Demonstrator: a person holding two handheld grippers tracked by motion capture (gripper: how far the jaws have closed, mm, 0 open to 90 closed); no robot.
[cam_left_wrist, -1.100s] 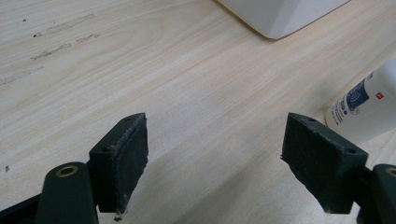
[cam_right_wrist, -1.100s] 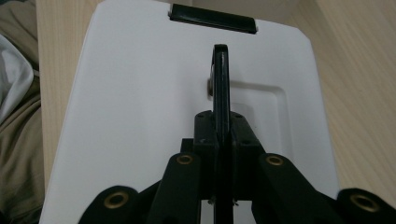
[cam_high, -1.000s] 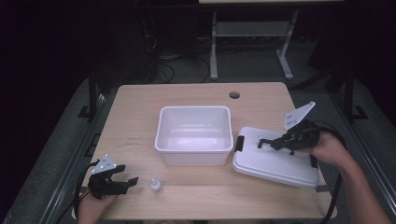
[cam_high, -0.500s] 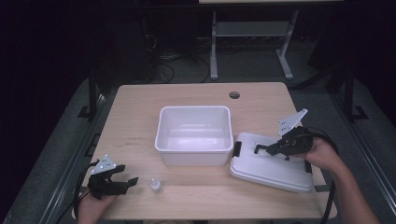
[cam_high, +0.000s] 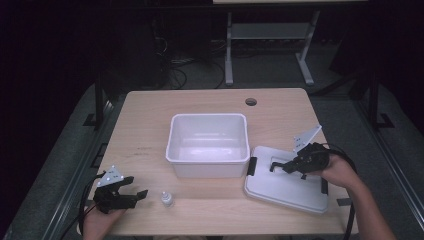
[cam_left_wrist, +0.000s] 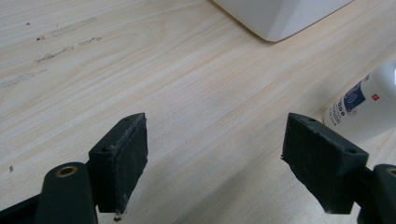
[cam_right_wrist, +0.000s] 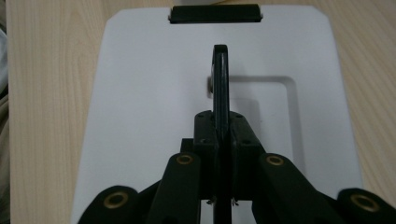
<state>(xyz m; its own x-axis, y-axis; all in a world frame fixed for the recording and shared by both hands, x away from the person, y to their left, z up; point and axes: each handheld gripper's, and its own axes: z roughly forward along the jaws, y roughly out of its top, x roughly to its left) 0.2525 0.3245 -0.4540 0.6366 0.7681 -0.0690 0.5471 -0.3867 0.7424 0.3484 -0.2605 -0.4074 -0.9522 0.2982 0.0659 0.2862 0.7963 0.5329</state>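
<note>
The right gripper (cam_high: 278, 167) is clamped on the black handle (cam_right_wrist: 220, 79) of the white lid (cam_high: 285, 187); in the right gripper view both pads press flat against the thin upright handle at the lid's centre. The lid lies near the right edge of the table (cam_high: 150, 125), towards the front right corner, with its long side slightly skewed to the table's front edge. Its front right corner sits close to the table's right edge, so little bare surface shows on that side. A black latch (cam_high: 251, 166) on the lid's left end lies just beside the right wall of the white bin (cam_high: 208, 145), apart from it as far as the high view shows.

The bin stands open near the middle of the table, interior bare. Wide bare wood surrounds its back and left sides, up to the cable hole (cam_high: 251, 102) near the back edge.

The left gripper (cam_high: 134, 194) rests at the front left corner, jaws spread wide with nothing between them; the left gripper view shows only bare wood between the pads. A small white bottle (cam_high: 167, 199) stands near the front edge, just beyond the jaw tips and not touching them. Bare table separates the bottle from the bin's front wall.
</note>
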